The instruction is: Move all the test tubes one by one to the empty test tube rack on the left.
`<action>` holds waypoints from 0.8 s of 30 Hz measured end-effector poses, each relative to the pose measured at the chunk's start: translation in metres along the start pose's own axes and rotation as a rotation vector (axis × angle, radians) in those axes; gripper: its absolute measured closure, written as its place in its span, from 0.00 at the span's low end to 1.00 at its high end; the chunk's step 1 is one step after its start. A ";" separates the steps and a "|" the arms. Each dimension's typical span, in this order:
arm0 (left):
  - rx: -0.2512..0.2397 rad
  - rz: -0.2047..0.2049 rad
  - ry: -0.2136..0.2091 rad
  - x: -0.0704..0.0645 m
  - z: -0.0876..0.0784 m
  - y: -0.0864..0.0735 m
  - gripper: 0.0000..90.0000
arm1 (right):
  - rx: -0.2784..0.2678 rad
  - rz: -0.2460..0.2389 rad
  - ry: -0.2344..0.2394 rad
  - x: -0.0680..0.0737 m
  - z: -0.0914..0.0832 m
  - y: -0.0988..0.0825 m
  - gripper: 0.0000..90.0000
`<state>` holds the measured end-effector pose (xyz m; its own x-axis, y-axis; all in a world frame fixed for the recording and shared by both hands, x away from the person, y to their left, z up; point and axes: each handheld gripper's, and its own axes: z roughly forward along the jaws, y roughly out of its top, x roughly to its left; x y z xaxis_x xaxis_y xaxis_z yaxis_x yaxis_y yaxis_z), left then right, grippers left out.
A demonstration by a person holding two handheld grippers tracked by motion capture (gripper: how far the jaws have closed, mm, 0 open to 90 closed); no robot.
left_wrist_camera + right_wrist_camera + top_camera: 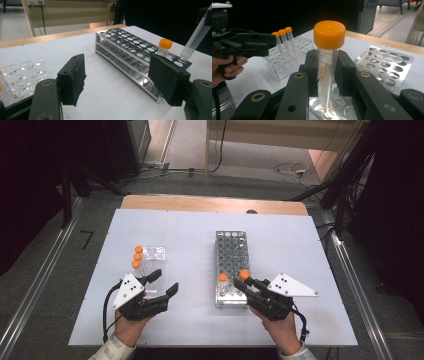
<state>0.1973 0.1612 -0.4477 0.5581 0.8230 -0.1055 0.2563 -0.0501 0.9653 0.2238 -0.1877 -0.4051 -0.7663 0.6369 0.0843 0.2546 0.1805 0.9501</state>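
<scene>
Clamping an orange-capped tube (328, 65), the right gripper (325, 72) hovers over the metal rack (387, 62).

Shiny perforated metal rack (231, 251); clear plastic tube (325, 75) with matt orange cap.

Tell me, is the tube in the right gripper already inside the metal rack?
Not yet. The tube hangs tilted, tip just above the metal rack, clamped in the right gripper.

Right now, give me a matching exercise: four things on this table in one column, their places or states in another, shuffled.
1. held tube
2. metal rack
3. clear rack
4. left gripper

a. open, holding nothing
b. holds three orange-capped tubes
c. clamped in the right gripper
d. one capped tube standing in its near end

Pairs: 1-c, 2-d, 3-b, 4-a
</scene>
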 end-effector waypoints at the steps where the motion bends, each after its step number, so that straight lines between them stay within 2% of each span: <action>1: 0.000 0.000 -0.001 0.000 0.000 0.000 0.33 | 0.004 0.002 0.013 0.002 0.001 -0.001 0.80; 9: -0.007 0.007 -0.031 -0.008 -0.001 0.002 0.33 | 0.042 -0.013 0.081 0.020 0.017 -0.011 0.80; 19: -0.012 0.006 -0.059 -0.012 -0.001 0.002 0.33 | 0.094 -0.041 0.129 0.037 0.042 -0.022 0.80; 24: -0.016 0.002 -0.114 -0.018 -0.001 0.004 0.36 | 0.108 -0.057 0.133 0.041 0.053 -0.025 0.80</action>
<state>0.1871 0.1467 -0.4418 0.6446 0.7535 -0.1295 0.2432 -0.0415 0.9691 0.2171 -0.1268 -0.4416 -0.8507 0.5199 0.0771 0.2650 0.2976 0.9172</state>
